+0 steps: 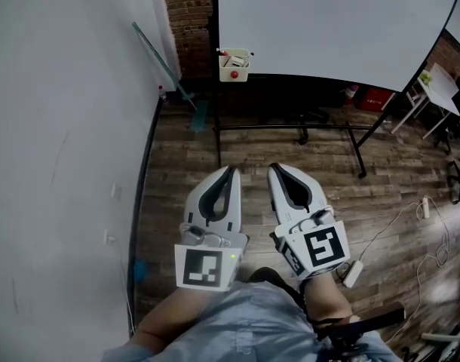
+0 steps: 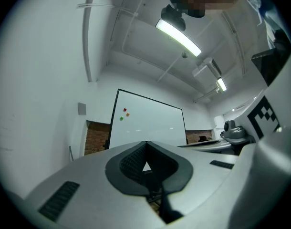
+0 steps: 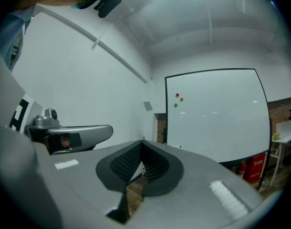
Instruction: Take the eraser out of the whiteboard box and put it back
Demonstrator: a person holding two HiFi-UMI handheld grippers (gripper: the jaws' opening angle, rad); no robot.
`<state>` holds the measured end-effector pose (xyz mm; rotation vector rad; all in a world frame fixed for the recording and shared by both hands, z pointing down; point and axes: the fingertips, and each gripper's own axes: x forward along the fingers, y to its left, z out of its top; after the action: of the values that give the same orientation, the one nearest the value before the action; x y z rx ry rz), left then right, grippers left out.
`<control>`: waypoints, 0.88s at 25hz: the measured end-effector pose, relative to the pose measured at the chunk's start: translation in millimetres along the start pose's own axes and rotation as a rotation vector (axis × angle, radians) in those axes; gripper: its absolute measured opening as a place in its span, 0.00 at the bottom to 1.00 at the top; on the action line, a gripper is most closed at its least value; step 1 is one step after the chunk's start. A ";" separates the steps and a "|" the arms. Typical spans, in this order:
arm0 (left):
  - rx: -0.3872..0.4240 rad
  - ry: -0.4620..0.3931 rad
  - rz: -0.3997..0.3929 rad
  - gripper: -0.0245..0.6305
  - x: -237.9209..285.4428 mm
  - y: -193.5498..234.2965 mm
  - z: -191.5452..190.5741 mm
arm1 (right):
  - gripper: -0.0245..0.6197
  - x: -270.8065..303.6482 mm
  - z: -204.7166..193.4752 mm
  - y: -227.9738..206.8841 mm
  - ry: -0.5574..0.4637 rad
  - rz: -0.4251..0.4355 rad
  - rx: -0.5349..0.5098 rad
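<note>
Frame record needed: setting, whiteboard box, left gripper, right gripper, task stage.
setting: whiteboard on a stand over a wooden floor
whiteboard box: hangs at the board's lower left corner, contents too small to name
left gripper: shut, empty, well short of the box
right gripper: shut, empty, beside the left one
task stage: no gripper at the box yet

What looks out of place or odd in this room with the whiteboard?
Nothing looks spilled or damaged. Only a long greenish pole leans aslant against the white wall, and a white power strip with its cable lies loose on the wooden floor.
</note>
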<state>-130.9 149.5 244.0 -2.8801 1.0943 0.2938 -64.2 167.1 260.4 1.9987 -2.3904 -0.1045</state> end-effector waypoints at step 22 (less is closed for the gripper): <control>0.029 0.086 0.031 0.04 142.3 51.3 -48.8 | 0.04 117.7 -17.4 -105.1 0.005 0.039 0.012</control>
<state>-52.9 12.6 265.6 -2.8765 1.1479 0.1556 19.1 32.1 267.9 1.9540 -2.4310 -0.0851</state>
